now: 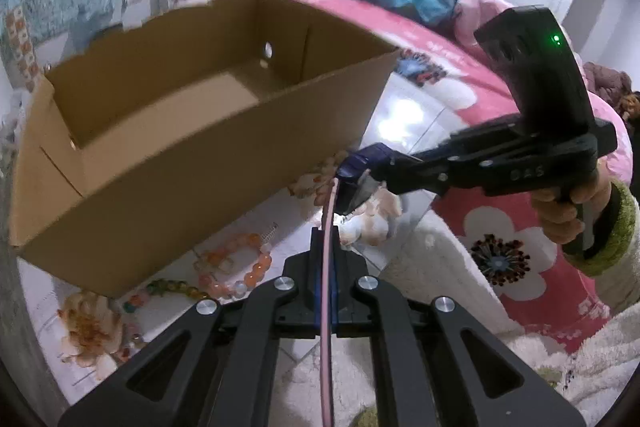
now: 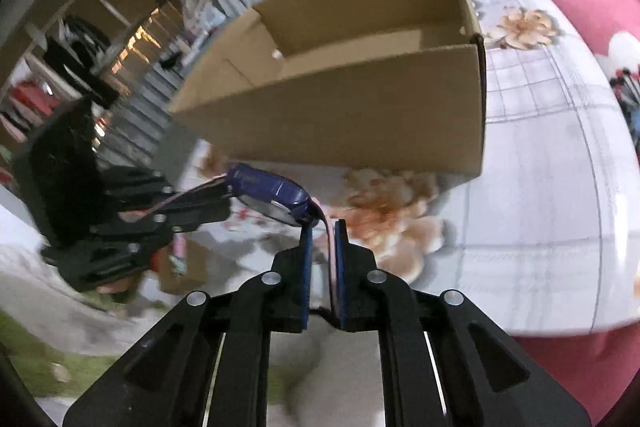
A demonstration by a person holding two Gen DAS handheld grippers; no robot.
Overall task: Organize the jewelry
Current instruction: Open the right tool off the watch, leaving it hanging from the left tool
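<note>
A watch (image 2: 276,197) with a pink strap (image 1: 329,267) is held between both grippers, at six o'clock of the cardboard box (image 1: 192,131). The strap is clamped by the fully closed left gripper (image 1: 326,239). The right gripper (image 2: 323,227) stands slightly parted, strap between its pads. Bead bracelets (image 1: 240,267) lie at the box's seven o'clock.

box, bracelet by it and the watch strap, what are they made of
Box: plain brown corrugated cardboard, matte, with folded flaps and a ragged cut rim. Beaded bracelet: round orange and milky beads, glossy and translucent, so glass, stone or plastic; the look leaves that open. Watch strap: thin pink band that bends in a smooth curve, probably silicone or soft plastic.
</note>
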